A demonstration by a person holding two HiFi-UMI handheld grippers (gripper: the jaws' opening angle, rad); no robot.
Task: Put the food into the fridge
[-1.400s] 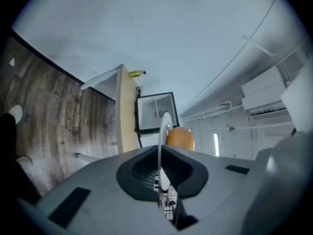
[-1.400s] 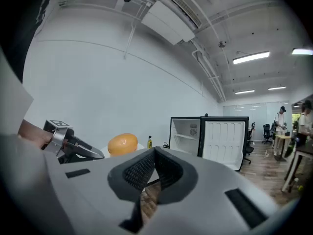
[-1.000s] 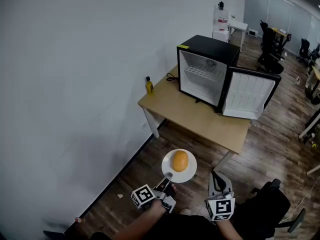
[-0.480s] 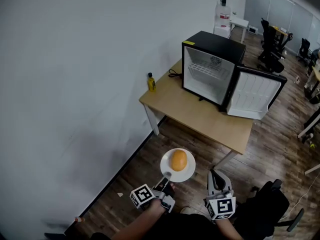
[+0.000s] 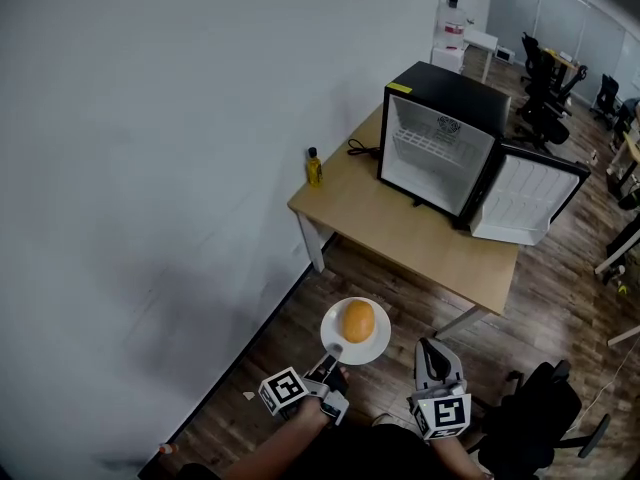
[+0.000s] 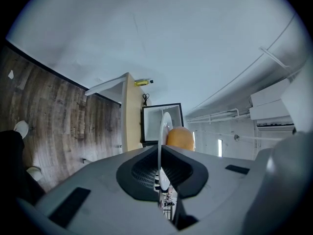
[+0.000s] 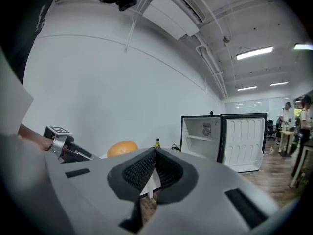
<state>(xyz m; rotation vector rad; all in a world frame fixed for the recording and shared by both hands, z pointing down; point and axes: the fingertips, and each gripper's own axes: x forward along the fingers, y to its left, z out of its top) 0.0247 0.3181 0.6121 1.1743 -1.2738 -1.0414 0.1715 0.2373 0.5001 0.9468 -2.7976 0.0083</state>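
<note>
A white plate [image 5: 368, 348] carries an orange round food item [image 5: 358, 321] over the wooden floor. My left gripper [image 5: 334, 352] is shut on the plate's near rim. In the left gripper view the plate [image 6: 163, 129] stands edge-on between the jaws of the left gripper [image 6: 160, 150], with the food [image 6: 180, 137] beside it. My right gripper [image 5: 431, 352] hangs to the right, shut and holding nothing; in its own view the right gripper [image 7: 154, 152] shows its pads meeting. Ahead on the table [image 5: 400, 230] stands the black mini fridge [image 5: 447, 138], with its door [image 5: 527, 196] swung open.
A small yellow bottle [image 5: 314, 168] stands at the table's left corner by the white wall. A black office chair [image 5: 540, 408] is at my lower right, and more chairs and desks fill the back right. A water dispenser [image 5: 452, 30] stands beyond the fridge.
In the head view the table and fridge have slid to the right. Both grippers and the plate keep their places in that view, and both grips are unchanged.
</note>
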